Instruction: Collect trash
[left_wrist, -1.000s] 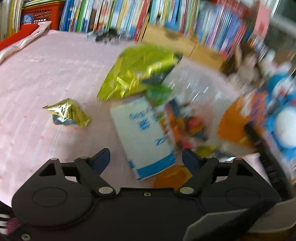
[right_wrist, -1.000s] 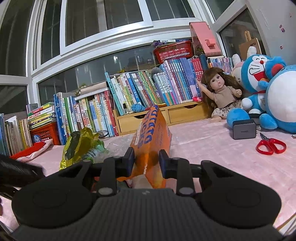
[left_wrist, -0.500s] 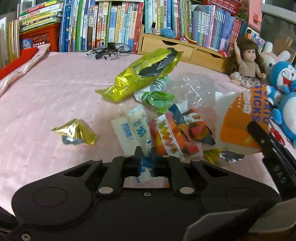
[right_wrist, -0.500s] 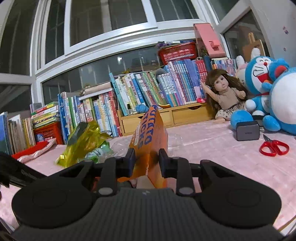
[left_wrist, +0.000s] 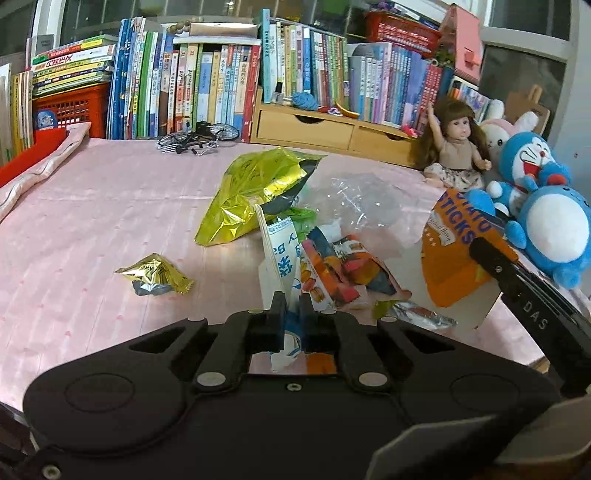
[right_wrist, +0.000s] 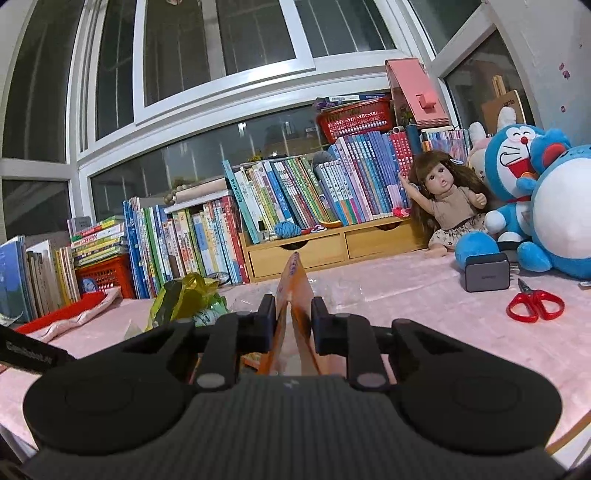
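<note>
My left gripper (left_wrist: 291, 301) is shut on a white and blue packet (left_wrist: 277, 254), which stands lifted on edge above the pink cloth. Just right of it lies an orange and red snack wrapper (left_wrist: 340, 269). A big yellow-green foil bag (left_wrist: 255, 195) and a clear plastic bag (left_wrist: 364, 199) lie behind, and a small gold wrapper (left_wrist: 155, 275) lies to the left. My right gripper (right_wrist: 293, 314) is shut on an orange potato sticks bag (right_wrist: 295, 295), held upright; that orange potato sticks bag (left_wrist: 456, 251) also shows at the right of the left wrist view.
Books (left_wrist: 207, 88), wooden drawers (left_wrist: 325, 127), a doll (right_wrist: 447, 206) and blue plush toys (right_wrist: 532, 192) line the back. Red scissors (right_wrist: 535, 304) and a dark charger block (right_wrist: 487, 277) lie on the pink cloth (left_wrist: 92, 206) at the right. A small silver-green wrapper (left_wrist: 413, 314) lies near the orange bag.
My left gripper went from open over the white and blue packet to shut on it and raised it on edge. The right gripper kept hold of the orange bag, which turned edge-on.
</note>
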